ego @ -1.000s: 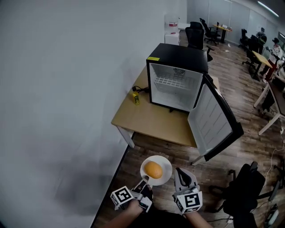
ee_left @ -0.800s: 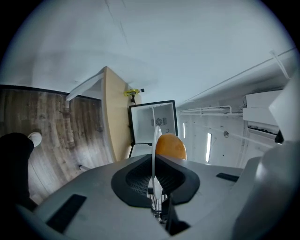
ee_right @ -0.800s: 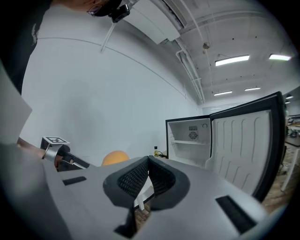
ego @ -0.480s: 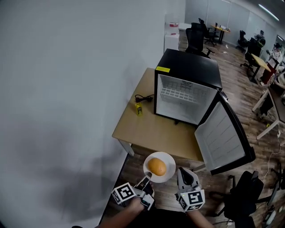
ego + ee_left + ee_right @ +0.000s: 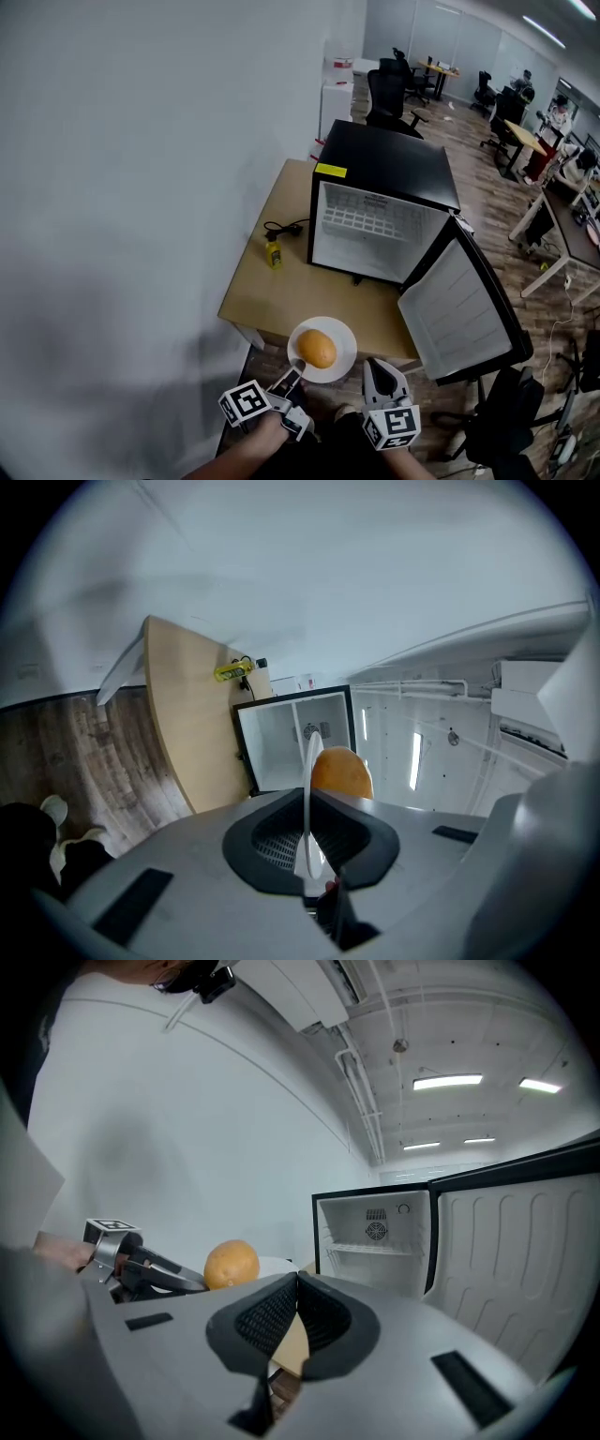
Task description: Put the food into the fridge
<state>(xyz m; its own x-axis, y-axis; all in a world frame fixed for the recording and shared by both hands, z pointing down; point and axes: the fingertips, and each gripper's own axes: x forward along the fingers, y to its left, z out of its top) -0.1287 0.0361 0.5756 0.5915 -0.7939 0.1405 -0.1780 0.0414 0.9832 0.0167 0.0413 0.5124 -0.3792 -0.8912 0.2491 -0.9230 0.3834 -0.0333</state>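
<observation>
My left gripper (image 5: pixel 294 374) is shut tight on the near rim of a white plate (image 5: pixel 345 348). In the left gripper view I see the plate edge-on, pinched between the two dark pads. The plate is up in the air. From the head view it sits over the near edge of the worktop (image 5: pixel 272 286).

The food (image 5: pixel 319 349) is round and orange. It lies in the middle of the plate and touches nothing else. I cannot tell if it is an orange or a potato.

My right gripper (image 5: pixel 382 373) is just beside the plate, on its right. Its jaws are pressed together with nothing between them. It does not touch the plate.

The fridge (image 5: pixel 380 202) is small and black. It stands on the far part of the worktop, next to the wall. Its door (image 5: pixel 461 307) hangs wide open to the right. The inside is white, with a wire shelf (image 5: pixel 366 223) near the top.

A little yellow thing (image 5: pixel 273 253) stands on the worktop to the left of the fridge, with a black cable (image 5: pixel 281 228) just beside it. The food is well apart from the fridge, on my side of the worktop.

Behind the fridge I see a wood floor (image 5: pixel 487 202) and black chairs (image 5: pixel 384 94).
</observation>
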